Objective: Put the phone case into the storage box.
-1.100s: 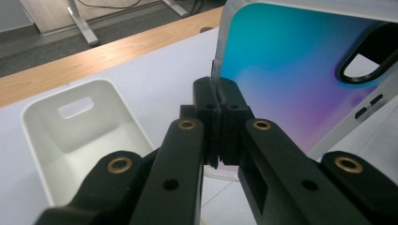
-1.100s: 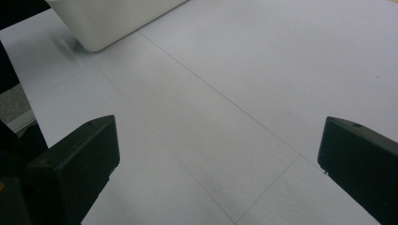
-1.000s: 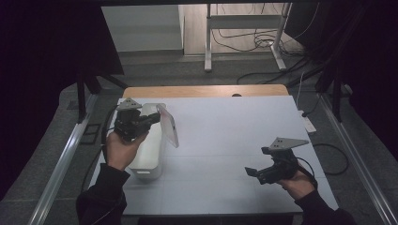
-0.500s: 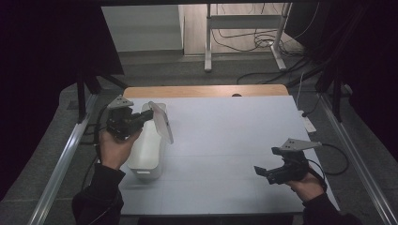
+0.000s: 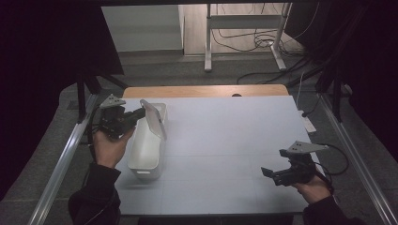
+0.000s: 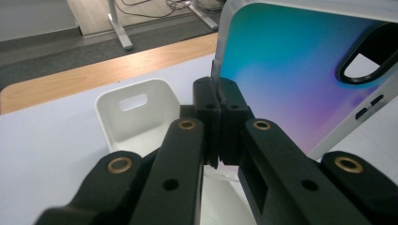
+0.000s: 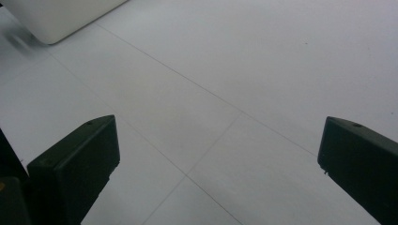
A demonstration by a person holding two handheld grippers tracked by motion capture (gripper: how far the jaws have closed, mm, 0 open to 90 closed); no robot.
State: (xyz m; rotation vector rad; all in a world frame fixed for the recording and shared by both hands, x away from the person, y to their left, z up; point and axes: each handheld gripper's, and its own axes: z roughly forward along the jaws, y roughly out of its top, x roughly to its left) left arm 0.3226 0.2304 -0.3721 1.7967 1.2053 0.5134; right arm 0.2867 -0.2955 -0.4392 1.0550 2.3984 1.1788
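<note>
Clear plastic with a blue-to-purple sheen makes up the phone case (image 6: 291, 79), and it is what the work turns on. The left gripper (image 6: 217, 117) pinches it by one thin edge, jaws pressed tight together on the rim, so the case stands tilted above the bin (image 5: 148, 140) rather than lying flat. In the left gripper view the camera cut-out and two small side slots sit at the far end of the case, away from the jaws. Gripping the rim seems sensible to me: the case is too wide and shallow to take across its face, and held edge-on it can go down into the narrow bin.

In the high view the case (image 5: 153, 119) leans over the bin's far end, near the table's left side. The bin is white, long and open-topped, with a handle slot in its end wall (image 6: 133, 101); it lies lengthwise away from the person, so its mouth is open to the left hand (image 5: 109, 147).

The right gripper (image 5: 272, 173) rests low at the table's near right corner, well apart from the bin, jaws spread wide over the bare white table (image 7: 211, 93) with nothing between them. I take it as standing by, out of the way.

Beyond the table there is a wooden strip (image 5: 202, 90), then floor with a metal stand (image 5: 244, 35) and loose cables (image 5: 253, 40).

No brand, label or writing can be read anywhere, neither on the case nor on the bin
</note>
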